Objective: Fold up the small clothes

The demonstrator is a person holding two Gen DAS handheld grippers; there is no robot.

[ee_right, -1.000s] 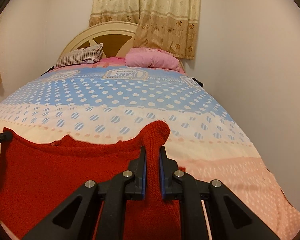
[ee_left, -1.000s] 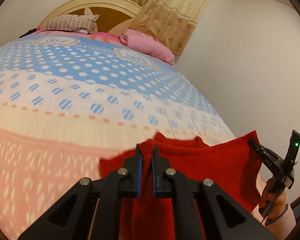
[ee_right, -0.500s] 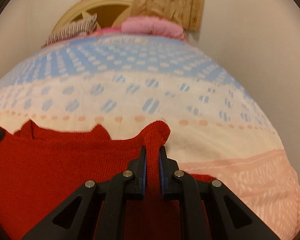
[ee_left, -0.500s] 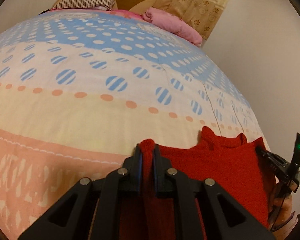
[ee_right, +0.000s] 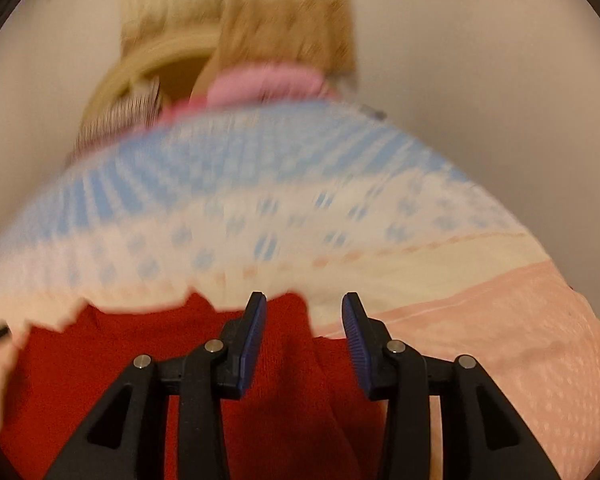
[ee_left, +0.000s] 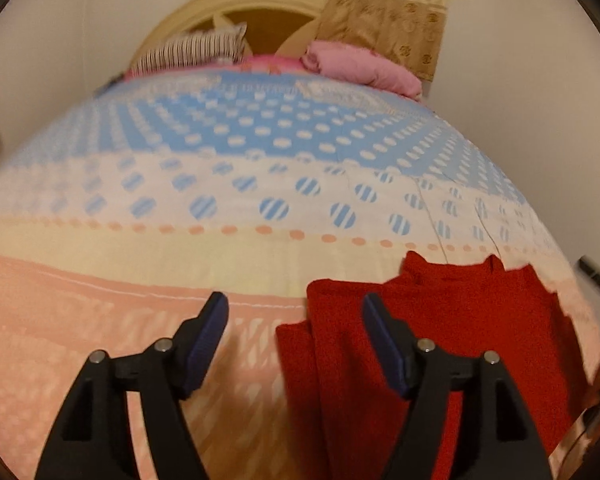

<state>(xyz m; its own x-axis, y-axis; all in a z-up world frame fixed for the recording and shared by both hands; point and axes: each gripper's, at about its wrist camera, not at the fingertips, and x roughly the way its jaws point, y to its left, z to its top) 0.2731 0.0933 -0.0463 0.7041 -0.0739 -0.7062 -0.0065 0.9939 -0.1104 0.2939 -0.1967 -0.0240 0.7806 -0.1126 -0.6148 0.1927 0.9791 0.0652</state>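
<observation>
Progress, as judged: the red knit top (ee_left: 440,344) is laid out flat on the bed (ee_left: 260,216), neck end twd the headboard; no fold is seen across the body yet, so spreading looks done & folding proper is left. A narrow layer is seen doubled along the garment's left edge, poss. a sleeve lying on/under it; which cannot be told.

Left gripper (ee_left: 296,312): jaws wide apart, nothing held. The top's left edge is seen between the jaws & behind the right-hand one; bare pink bedspread lies under the left-hand jaw.

Right gripper (ee_right: 304,316): jaws apart, nothing clamped. The garment's right shoulder corner is seen between the jaws, w/ most of the cloth spread to the left of them. This view is blurred by motion, so detail is poor.

Garment: deep red, coarse knit, small, neckline notch visible at far edge; hem end is hidden below both grippers.
</observation>
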